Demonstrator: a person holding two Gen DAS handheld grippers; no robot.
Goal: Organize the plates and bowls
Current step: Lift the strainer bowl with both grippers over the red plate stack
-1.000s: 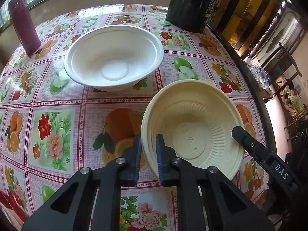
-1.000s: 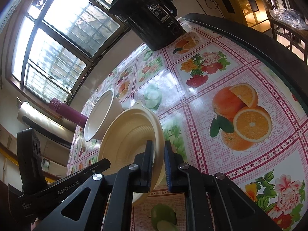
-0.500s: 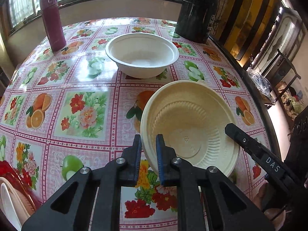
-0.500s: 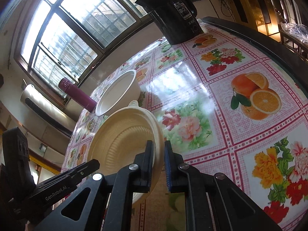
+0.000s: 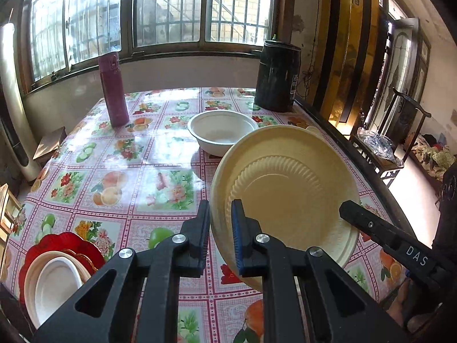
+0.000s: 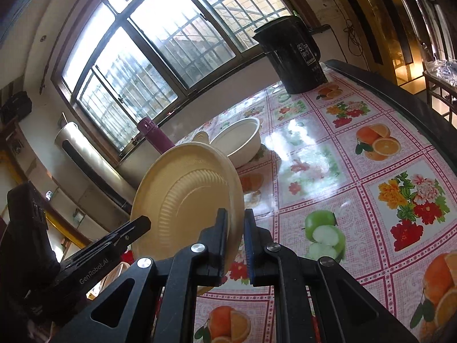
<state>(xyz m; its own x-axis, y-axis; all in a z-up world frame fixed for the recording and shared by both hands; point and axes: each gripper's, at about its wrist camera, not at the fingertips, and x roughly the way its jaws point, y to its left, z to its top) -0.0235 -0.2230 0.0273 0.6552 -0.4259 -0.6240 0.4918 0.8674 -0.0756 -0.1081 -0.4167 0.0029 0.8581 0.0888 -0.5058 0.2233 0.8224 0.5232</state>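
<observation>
Yellow bowl [image 5: 288, 188]: pale, ribbed, disposable type, carried clear of the table [image 5: 120, 154] and tilted, its inside turned toward the left wrist camera. Left gripper [image 5: 220, 228] is clamped on the near left rim, one finger inside the wall and one outside; right gripper [image 6: 235, 237] is clamped on the opposite rim in the same way, so the bowl hangs between the two with nothing under it. White bowl [image 5: 222, 131]: upright on the floral tablecloth, farther toward the window, near the black kettle [image 5: 278, 75]; it appears empty and is untouched by either gripper. Stack of dishes [image 5: 57, 268]: at the near left corner of the table, a red scalloped plate at the bottom, a cream dish on it and a smaller white dish nested inside that; whether more lies between them cannot be told. Purple flask [image 5: 112, 88]: upright at the far left, apart from all the dishes. Progress, judged from the layout: partly done, since three pieces are already nested at the corner, one bowl is in transit and one bowl remains loose on the table. Remaining, as a judgement: set the yellow bowl down on or beside the stack, then collect the white bowl. Contents of the yellow bowl: none visible.
</observation>
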